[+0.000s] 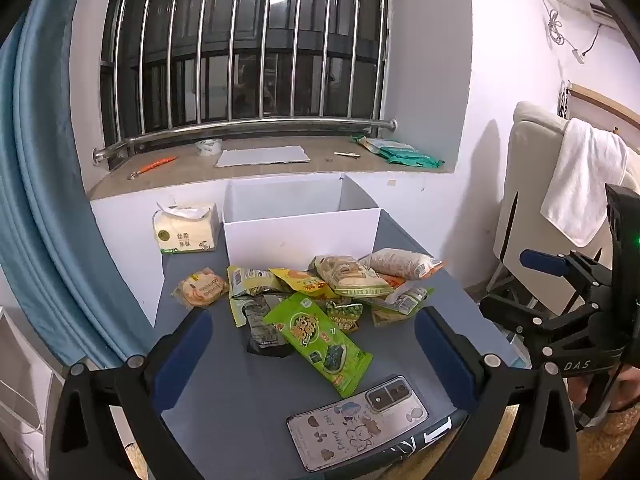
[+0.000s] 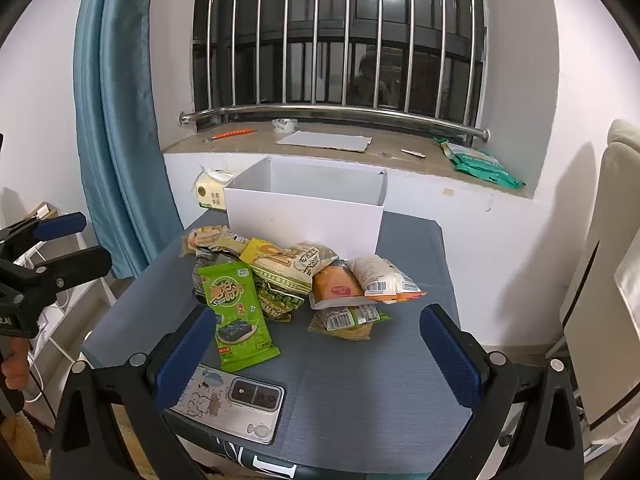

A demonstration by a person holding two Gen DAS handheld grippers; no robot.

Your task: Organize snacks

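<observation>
A pile of snack packets (image 1: 340, 284) (image 2: 296, 276) lies on the grey table in front of an open white box (image 1: 300, 236) (image 2: 304, 216). A bright green seaweed packet (image 1: 324, 340) (image 2: 236, 316) lies nearest me, and a round cracker packet (image 1: 200, 288) lies apart at the left. My left gripper (image 1: 316, 356) is open and empty, above the table's near edge. My right gripper (image 2: 320, 360) is open and empty, also at the near edge. Each gripper shows at the side of the other's view.
A phone (image 1: 356, 420) (image 2: 232, 404) lies face down at the table's front. A tissue pack (image 1: 186, 230) stands left of the box. Behind is a windowsill (image 1: 256, 164) with cardboard, tape and green bags. A blue curtain (image 2: 116, 120) hangs left; a chair with a towel (image 1: 580, 184) stands right.
</observation>
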